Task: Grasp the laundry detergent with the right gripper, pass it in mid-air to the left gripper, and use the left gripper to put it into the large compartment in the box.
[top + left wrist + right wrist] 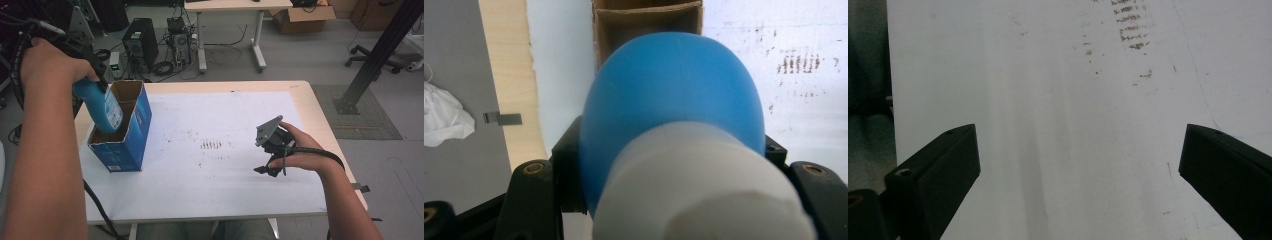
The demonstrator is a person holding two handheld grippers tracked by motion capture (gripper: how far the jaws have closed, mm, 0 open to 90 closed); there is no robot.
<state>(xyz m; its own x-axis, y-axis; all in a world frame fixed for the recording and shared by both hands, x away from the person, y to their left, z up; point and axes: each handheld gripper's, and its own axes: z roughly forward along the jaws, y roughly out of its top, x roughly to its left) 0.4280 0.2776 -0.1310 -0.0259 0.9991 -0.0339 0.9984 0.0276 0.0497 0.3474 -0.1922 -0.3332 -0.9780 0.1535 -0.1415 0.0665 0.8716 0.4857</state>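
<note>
- Your left forearm [42, 165] fills the near edge at about 8 o'clock in the high view, running up to the left hand [47, 62] at 10 o'clock.
- That hand carries the left gripper [97, 80], and its jaws are clamped on the blue bottle [105, 107] just below the white cap [704, 190]; in the left gripper view the black jaws sit tight on either side of the bottle's neck.
- Bottle's tilted, base down, lower end inside the open top of the blue cardboard box [127, 135], which stands on the white sheet [220, 165] at the table's 9 o'clock side.
- Over at 4 o'clock, your right hand [305, 150] holds the right gripper [265, 170] low over the sheet, jaws spread wide and gripping nothing; the right gripper view has bare white sheet between them.
- Brown smudges [211, 145] mark the sheet near its centre.
- Wooden table [320, 115] edge shows at 3 o'clock.
- Far off at 12 o'clock, a computer tower [140, 40] and cables sit on the floor, beside another desk [230, 7].
</note>
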